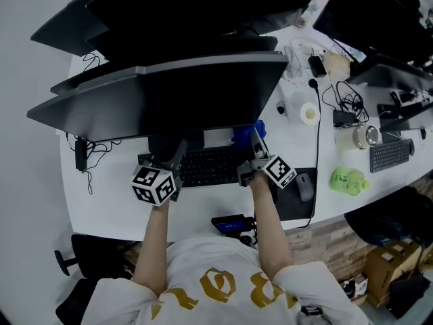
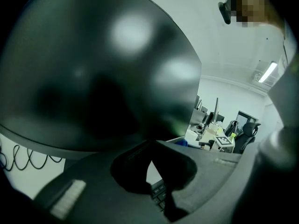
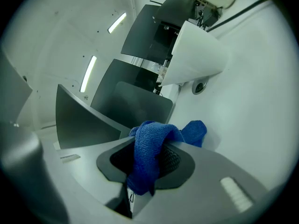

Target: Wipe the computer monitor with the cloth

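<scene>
Right gripper [image 3: 154, 143] pinches a bunched blue knitted cloth [image 3: 145, 164]; it may slip when wiping the black curved monitor [image 1: 176, 100]. Left gripper [image 2: 150, 149] is closed and empty.

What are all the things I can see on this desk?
monitor: one, black, middle of the desk.
keyboards: two, a black one below the monitor, a grey one far right.
mouse: one, dark, right of the black keyboard.
bottle: one, green, right of the mouse.
tape rolls: two, pale, right of the monitor.
cloth: one, blue, in the right gripper.
desk: one, white.
left gripper: one, grey, jaws together, empty.
right gripper: one, grey, shut on the cloth.
</scene>
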Tool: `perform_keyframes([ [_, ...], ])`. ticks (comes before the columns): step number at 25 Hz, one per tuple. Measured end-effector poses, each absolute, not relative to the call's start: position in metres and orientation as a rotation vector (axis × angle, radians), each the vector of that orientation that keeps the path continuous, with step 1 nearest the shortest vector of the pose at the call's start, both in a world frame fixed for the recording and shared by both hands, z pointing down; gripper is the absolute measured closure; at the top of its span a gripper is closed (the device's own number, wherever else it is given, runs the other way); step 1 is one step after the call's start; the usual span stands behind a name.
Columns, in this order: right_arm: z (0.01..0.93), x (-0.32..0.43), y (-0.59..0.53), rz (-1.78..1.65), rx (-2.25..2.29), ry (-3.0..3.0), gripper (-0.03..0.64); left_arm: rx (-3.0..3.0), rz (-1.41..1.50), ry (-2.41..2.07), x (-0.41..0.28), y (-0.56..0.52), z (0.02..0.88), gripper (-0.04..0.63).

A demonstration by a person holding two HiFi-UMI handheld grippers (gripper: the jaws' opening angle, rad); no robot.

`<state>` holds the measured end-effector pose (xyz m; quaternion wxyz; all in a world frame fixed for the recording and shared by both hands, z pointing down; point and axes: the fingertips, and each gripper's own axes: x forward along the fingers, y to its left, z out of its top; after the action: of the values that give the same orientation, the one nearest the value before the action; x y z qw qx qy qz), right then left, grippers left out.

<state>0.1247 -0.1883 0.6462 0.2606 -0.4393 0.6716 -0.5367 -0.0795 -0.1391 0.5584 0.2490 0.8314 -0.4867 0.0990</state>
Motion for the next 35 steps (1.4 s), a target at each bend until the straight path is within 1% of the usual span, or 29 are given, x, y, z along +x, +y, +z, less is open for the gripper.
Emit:
perform_keyframes([
  [12, 0.642, 0.08, -0.181, -1.492, -1.078, 1.797, 0.498, 2.223, 0.253, -1.365, -0.118, -0.121, 0.56, 0.595],
  [35, 0.64, 0.017, -0.171, -1.527, -1.054, 1.793, 0.499, 2.194, 0.162, -1.362, -0.176, -0.115, 0.564, 0.594],
])
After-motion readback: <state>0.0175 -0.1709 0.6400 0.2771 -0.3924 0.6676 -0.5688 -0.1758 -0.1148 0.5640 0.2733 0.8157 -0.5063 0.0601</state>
